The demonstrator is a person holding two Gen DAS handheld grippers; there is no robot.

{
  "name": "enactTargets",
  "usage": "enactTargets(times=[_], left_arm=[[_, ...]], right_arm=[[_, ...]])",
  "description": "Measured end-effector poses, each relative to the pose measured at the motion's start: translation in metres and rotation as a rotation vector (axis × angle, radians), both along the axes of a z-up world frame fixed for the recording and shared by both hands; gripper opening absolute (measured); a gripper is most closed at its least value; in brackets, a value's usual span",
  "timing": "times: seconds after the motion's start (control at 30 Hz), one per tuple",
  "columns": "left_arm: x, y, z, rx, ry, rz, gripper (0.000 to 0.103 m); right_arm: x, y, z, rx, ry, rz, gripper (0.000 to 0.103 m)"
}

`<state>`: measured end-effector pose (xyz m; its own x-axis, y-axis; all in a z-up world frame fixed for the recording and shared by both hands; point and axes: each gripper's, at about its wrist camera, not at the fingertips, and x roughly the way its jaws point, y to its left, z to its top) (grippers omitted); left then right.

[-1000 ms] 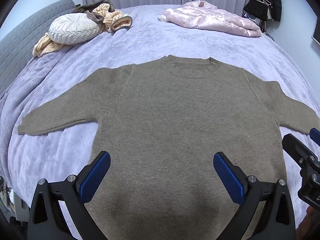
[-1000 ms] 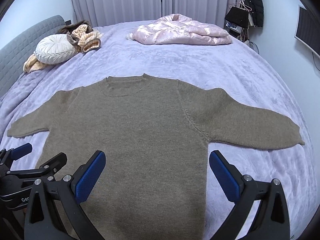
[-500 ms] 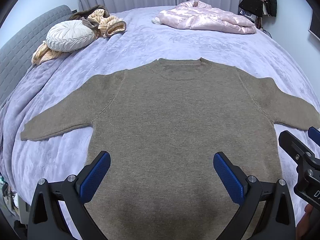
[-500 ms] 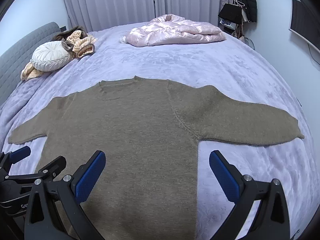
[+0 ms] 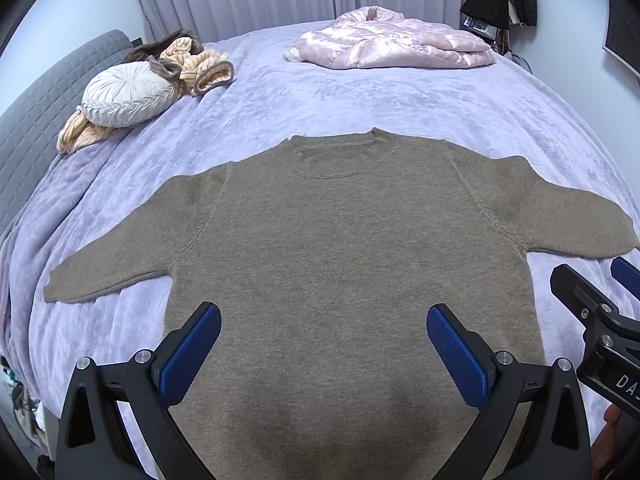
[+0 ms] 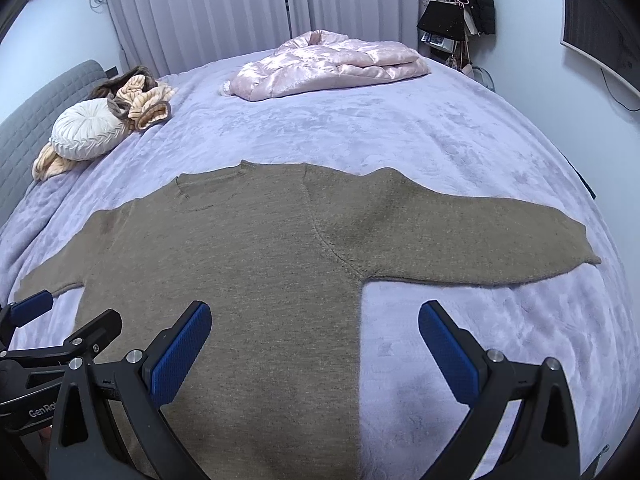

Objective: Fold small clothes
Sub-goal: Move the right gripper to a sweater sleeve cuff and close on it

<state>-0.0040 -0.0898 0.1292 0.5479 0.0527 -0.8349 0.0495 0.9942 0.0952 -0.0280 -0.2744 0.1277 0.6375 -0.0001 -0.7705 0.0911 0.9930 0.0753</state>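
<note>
Hovering both tongs over the near edge of the bed point(image 5: 400, 92), I hold nothing yet: my left tongs point(image 5: 324, 354) and my right tongs point(image 6: 314, 354) are each spread wide with only air between the blue pads.

My brown sweater point(image 5: 340, 264) lies flat on the bedspread, face up, collar pointing toward the far edge and hem toward me. Its sleeves stretch out sideways, so the long line runs across the bed from the left edge to the right.

My left tongs sit over the middle of the body. My right tongs straddle the right side seam, with the right sleeve point(image 6: 480, 236) just ahead of them. I judge that sleeve is the nearer first fold, and my right hand is closer to it.
</note>
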Motion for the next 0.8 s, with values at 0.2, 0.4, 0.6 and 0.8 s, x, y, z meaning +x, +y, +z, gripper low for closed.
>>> enactTargets(times=[0.2, 0.4, 0.6, 0.8], left_arm=[[0.004, -0.024, 0.005, 0.008, -0.009, -0.038, 0.103], [0.011, -0.055, 0.010, 0.017, -0.018, -0.081, 0.103], [0.024, -0.086, 0.010, 0.013, -0.009, -0.114, 0.103], [0.043, -0.125, 0.004, 0.015, 0.011, -0.145, 0.103]], right_arm=[[0.001, -0.031, -0.001, 0.016, 0.002, -0.056, 0.103], [0.001, -0.064, -0.002, 0.025, 0.005, -0.109, 0.103], [0.001, -0.102, -0.006, 0.027, 0.009, -0.168, 0.103], [0.008, -0.150, -0.016, 0.030, 0.034, -0.241, 0.103]])
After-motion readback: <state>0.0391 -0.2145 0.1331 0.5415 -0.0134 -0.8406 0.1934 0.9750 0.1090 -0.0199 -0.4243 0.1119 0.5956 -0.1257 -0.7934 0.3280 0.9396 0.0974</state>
